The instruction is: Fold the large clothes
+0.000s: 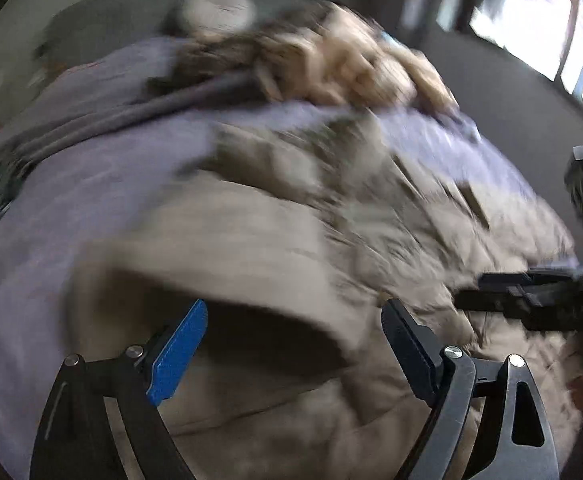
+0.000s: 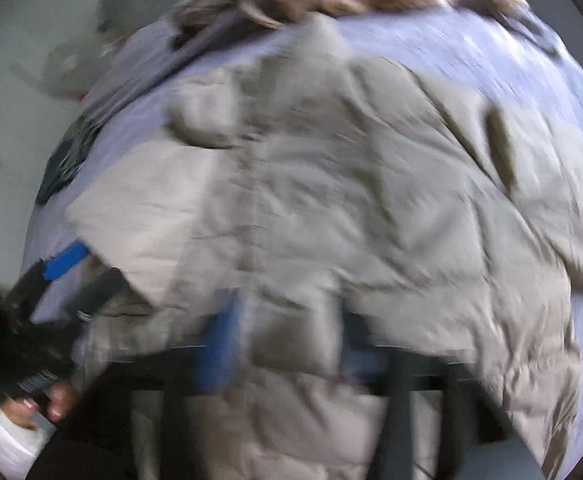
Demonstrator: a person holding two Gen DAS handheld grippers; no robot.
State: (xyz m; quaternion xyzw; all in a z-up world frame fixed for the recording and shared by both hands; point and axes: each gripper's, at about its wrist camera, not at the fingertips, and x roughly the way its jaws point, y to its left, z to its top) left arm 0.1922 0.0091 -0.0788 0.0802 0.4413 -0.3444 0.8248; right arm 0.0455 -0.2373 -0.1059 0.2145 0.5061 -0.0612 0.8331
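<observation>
Blurred view down along left gripper point(image 1: 295, 332): jaws wide apart, nothing between them, blue pad on left finger, dark pad on right. Beneath, beige padded jacket point(image 1: 291, 240) spread crumpled on lavender bed sheet point(image 1: 71, 200). Tan fur trim point(image 1: 331, 60) bunched at far end. Right gripper point(image 1: 531, 296) enters from right edge. Bright window point(image 1: 539, 28) upper right.

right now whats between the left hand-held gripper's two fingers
Nothing is clamped. In the left wrist view the left hand-held gripper stands open, and only the beige coat on the lilac sheet shows through the gap.
</observation>
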